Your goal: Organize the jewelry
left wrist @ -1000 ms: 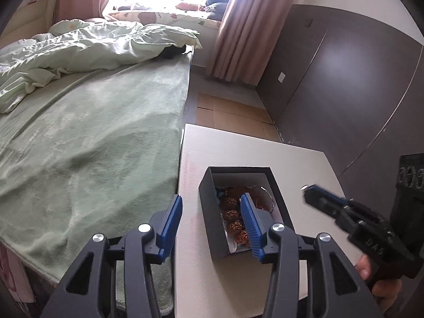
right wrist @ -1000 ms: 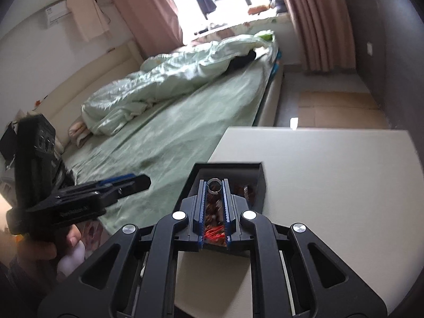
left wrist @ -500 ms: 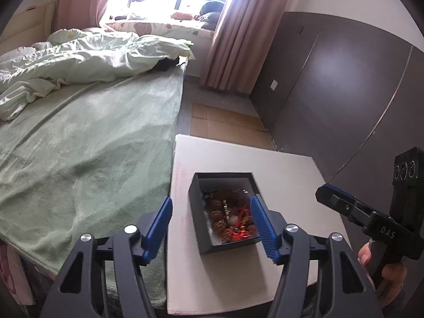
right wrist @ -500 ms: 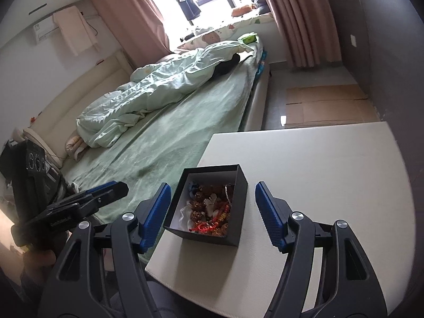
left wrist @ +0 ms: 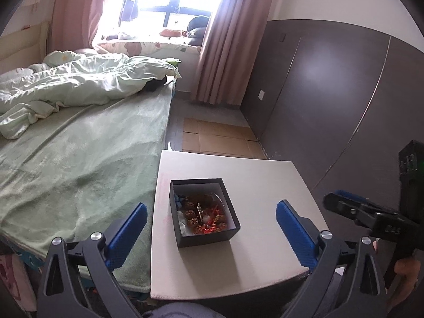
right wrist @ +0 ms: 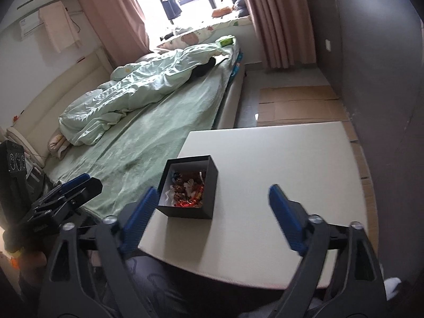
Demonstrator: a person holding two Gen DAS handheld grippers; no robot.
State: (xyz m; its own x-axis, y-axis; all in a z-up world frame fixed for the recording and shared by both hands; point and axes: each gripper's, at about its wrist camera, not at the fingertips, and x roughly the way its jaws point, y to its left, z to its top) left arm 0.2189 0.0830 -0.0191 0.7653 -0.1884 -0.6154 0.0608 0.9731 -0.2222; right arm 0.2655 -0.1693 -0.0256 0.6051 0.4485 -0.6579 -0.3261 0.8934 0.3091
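Observation:
A black open box (left wrist: 209, 238) (right wrist: 189, 213) stands on the left part of a white table (left wrist: 251, 175) (right wrist: 278, 159). It holds a heap of jewelry (left wrist: 204, 216) (right wrist: 188, 190): brown beads, red pieces, something blue. My left gripper (left wrist: 211, 205) hangs back above the table's near edge. Its jaws are opening wide and no pad touches anything. My right gripper (right wrist: 213, 189) does the same, jaws opening, nothing pressed between them. Each gripper shows from the side in the other's view: the right gripper (left wrist: 338, 200) off the table's right edge, the left gripper (right wrist: 87, 182) over the bed side.
A bed with a green blanket (left wrist: 79, 159) and a crumpled duvet (left wrist: 79, 79) runs along the table's left side. A dark wardrobe wall (left wrist: 331, 92) stands to the right. Flattened cardboard (left wrist: 220, 135) lies on the floor beyond the table. A person's lap (right wrist: 159, 278) is under the near edge.
Both grippers have drawn back and upward from the box. The right one was nearly shut low over the jewelry and now gapes wide. The left one has widened too.

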